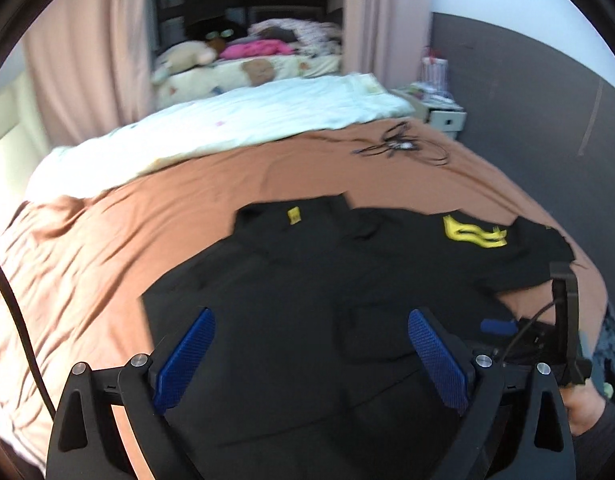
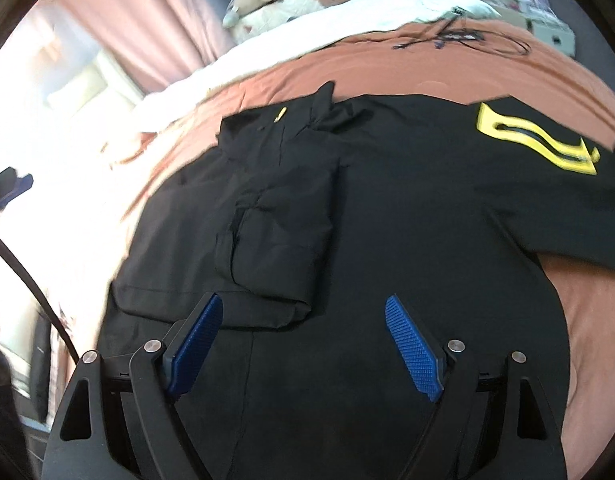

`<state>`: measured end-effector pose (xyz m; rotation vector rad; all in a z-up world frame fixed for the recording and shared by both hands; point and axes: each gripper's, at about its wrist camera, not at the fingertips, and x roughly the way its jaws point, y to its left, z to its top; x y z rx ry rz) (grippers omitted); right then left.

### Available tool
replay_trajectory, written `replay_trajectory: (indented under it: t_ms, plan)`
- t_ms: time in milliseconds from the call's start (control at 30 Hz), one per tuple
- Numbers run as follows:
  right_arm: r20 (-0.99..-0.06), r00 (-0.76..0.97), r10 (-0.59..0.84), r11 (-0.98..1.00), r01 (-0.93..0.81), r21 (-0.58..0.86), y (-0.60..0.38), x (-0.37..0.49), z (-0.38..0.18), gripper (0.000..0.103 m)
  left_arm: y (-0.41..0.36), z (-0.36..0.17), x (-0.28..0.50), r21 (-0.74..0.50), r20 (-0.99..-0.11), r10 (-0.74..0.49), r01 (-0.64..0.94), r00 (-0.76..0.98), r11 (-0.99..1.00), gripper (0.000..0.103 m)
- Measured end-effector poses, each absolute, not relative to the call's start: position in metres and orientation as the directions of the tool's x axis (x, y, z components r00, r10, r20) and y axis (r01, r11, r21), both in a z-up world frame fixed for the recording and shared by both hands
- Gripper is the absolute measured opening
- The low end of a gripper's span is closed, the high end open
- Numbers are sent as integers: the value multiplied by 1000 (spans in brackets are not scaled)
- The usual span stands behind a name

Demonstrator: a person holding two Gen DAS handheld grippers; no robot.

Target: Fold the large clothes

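Black shirt (image 2: pixel 387 200) with a yellow emblem (image 2: pixel 535 136) lies spread on the brown bedsheet (image 1: pixel 147 216), one sleeve (image 2: pixel 275 248) folded in over its body. I see my left gripper (image 1: pixel 309 354) released, jaws wide over the fabric with nothing between the blue pads (image 1: pixel 437 360). My right gripper (image 2: pixel 307 348) hangs equally unclenched above the shirt's lower half, gripping nothing.

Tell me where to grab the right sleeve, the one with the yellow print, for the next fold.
Pinch the sleeve at its outer cuff edge, coming in from the right over the brown sheet. It still lies spread flat beyond the shirt body, so that free edge probably lifts cleanly.
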<state>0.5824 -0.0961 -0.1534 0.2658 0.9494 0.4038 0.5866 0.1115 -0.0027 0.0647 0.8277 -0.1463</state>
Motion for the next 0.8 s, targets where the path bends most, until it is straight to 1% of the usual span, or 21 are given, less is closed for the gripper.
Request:
replay_trajectory:
  t_ms: [167, 233, 333, 467, 500, 567, 633, 733, 800]
  plan:
    - [-790, 511, 338, 933, -291, 211, -39, 599, -158, 83, 168, -19, 559, 12, -764, -21, 47, 645, 999, 95]
    - [-803, 504, 318, 931, -327, 164, -18, 608, -162, 83, 191, -26, 547, 15, -777, 11, 1, 630, 1000, 93]
    - [-827, 491, 273, 921, -381, 78, 15, 622, -171, 83, 222, -32, 529, 24, -785, 58, -64, 617, 998, 93]
    - [-850, 484, 207, 914, -405, -8, 47, 636, -188, 83, 257, -45, 507, 4, -796, 84, -135, 599, 991, 92]
    - [-852, 491, 181, 913, -406, -40, 55, 638, -192, 83, 262, -50, 502, 0, -802, 88, -147, 591, 989, 91]
    - [-855, 503, 126, 910, -401, -102, 64, 646, -203, 83, 272, -62, 493, -5, -819, 91, -165, 567, 986, 85]
    - [-856, 511, 78, 912, -383, -146, 67, 655, -212, 83, 281, -73, 486, -8, -831, 95, -182, 548, 983, 84]
    - [-853, 518, 55, 925, -349, -152, 63, 666, -213, 83, 293, -88, 480, -19, -847, 92, -202, 524, 979, 84]
    - [-841, 541, 21, 937, -305, -172, 55, 673, -212, 83, 297, -96, 480, -34, -855, 80, -209, 513, 977, 81]
